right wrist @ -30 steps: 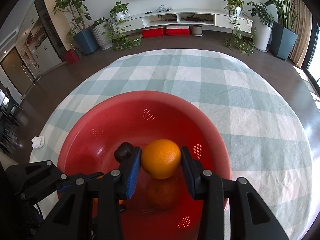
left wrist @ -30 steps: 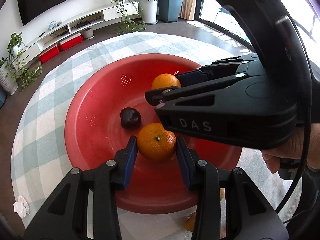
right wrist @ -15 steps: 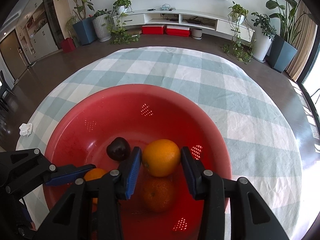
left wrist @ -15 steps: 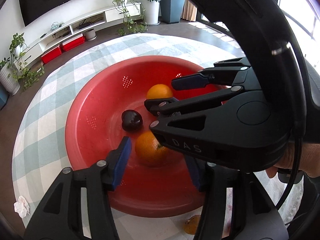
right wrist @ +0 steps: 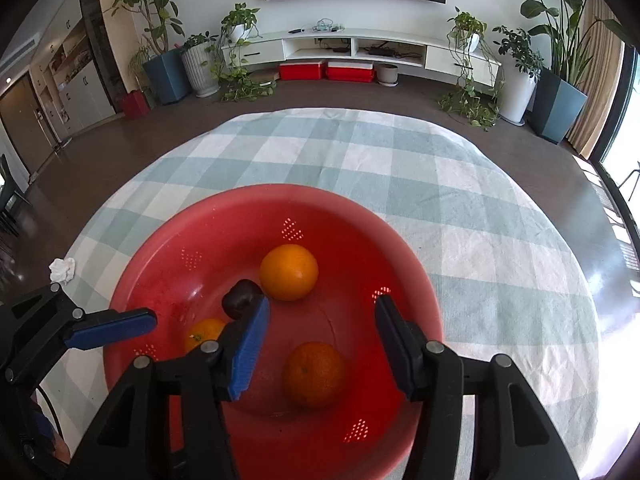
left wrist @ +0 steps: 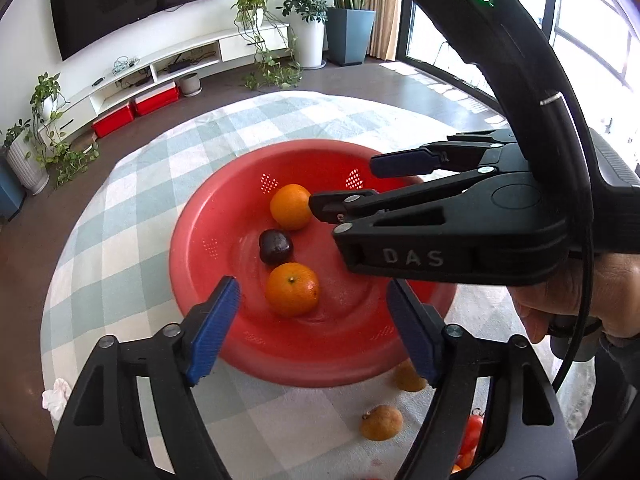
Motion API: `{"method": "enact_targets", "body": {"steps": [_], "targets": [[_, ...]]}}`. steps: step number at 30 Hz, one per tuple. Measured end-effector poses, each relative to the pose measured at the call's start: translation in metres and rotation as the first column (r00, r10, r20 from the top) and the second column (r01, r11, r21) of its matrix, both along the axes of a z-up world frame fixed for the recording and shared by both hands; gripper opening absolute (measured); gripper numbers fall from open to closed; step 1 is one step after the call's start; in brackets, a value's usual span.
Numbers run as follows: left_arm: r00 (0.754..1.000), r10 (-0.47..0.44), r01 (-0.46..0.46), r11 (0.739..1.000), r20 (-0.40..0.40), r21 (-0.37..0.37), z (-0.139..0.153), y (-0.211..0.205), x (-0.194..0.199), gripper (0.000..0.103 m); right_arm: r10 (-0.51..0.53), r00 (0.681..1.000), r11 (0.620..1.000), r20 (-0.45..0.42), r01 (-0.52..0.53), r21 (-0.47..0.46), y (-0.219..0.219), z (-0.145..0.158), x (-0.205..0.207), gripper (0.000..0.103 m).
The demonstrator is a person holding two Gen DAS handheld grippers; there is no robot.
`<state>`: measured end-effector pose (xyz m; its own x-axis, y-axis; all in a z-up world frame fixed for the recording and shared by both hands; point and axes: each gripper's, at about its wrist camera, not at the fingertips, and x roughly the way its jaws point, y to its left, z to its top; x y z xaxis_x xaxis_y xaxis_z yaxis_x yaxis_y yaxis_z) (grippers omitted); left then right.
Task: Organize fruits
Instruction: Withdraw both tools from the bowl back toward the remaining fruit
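A red perforated bowl [left wrist: 208,216] [right wrist: 400,264] stands on a round checked tablecloth. It holds a dark plum [left wrist: 275,246] [right wrist: 240,300] and three oranges. My left gripper [left wrist: 312,330] hovers over the near rim, its jaws opening, and one orange [left wrist: 293,289] [right wrist: 204,334] lies loose in the bowl between and beyond its pads. My right gripper [right wrist: 322,344] [left wrist: 344,184] is also opening, with nothing pressed between its pads. A second orange [right wrist: 315,374] lies on the bowl floor below it. The third [right wrist: 289,272] [left wrist: 291,206] rests just past its fingertips.
Outside the bowl, near its front rim, lie two brownish-orange fruits [left wrist: 408,376] [left wrist: 382,422] and something red [left wrist: 472,436]. A crumpled white tissue [left wrist: 56,394] [right wrist: 62,270] sits at the table's left edge. A person's hand [left wrist: 568,304] holds the right gripper.
Both grippers were shut on an orange each. Both have opened and lifted a little. The two oranges now lie loose in the bowl.
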<state>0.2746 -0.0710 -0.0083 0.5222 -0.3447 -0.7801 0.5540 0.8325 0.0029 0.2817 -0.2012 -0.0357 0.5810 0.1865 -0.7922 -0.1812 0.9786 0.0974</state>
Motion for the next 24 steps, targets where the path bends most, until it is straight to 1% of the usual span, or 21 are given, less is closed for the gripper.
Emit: {"method": "enact_targets", "body": {"steps": [2,3,5,7,11,13,19,22,24], "targets": [[0.999,0.014,-0.014,1.0,0.029,-0.02,0.012,0.009,-0.013,0.088,-0.008,0.999,0.999,0.033,0.006,0.034,-0.008,0.012,-0.014,0.07],[0.999,0.022,-0.021,0.999,0.041,-0.033,0.017,0.014,-0.02,0.09,-0.011,0.999,0.999,0.052,0.009,0.053,-0.012,0.017,-0.022,0.071],[0.998,0.035,-0.032,0.998,0.056,-0.057,0.025,0.024,-0.036,0.095,-0.02,0.996,0.996,0.084,0.012,0.093,-0.021,0.027,-0.041,0.077],[0.997,0.048,-0.043,0.996,0.064,-0.081,0.029,0.034,-0.053,0.099,-0.033,0.993,0.991,0.109,0.018,0.134,-0.031,0.034,-0.063,0.081],[0.996,0.073,-0.066,0.99,0.052,-0.123,0.029,0.051,-0.086,0.1,-0.056,0.987,0.982,0.151,0.027,0.188,-0.044,0.039,-0.111,0.09],[0.996,0.075,-0.068,0.986,0.039,-0.152,0.026,0.059,-0.104,0.101,-0.068,0.986,0.977,0.153,0.035,0.209,-0.049,0.038,-0.132,0.09],[0.997,0.071,-0.064,0.976,0.023,-0.206,0.009,0.07,-0.173,0.103,-0.089,0.983,0.967,0.159,0.047,0.249,-0.052,0.028,-0.191,0.09],[0.997,0.073,-0.072,0.973,-0.004,-0.22,-0.004,0.068,-0.199,0.103,-0.123,0.979,0.958,0.162,0.075,0.277,-0.054,0.021,-0.216,0.09],[0.997,0.073,-0.077,0.974,-0.024,-0.215,-0.014,0.066,-0.212,0.103,-0.148,0.979,0.946,0.143,0.098,0.311,-0.056,0.013,-0.23,0.09]]}}
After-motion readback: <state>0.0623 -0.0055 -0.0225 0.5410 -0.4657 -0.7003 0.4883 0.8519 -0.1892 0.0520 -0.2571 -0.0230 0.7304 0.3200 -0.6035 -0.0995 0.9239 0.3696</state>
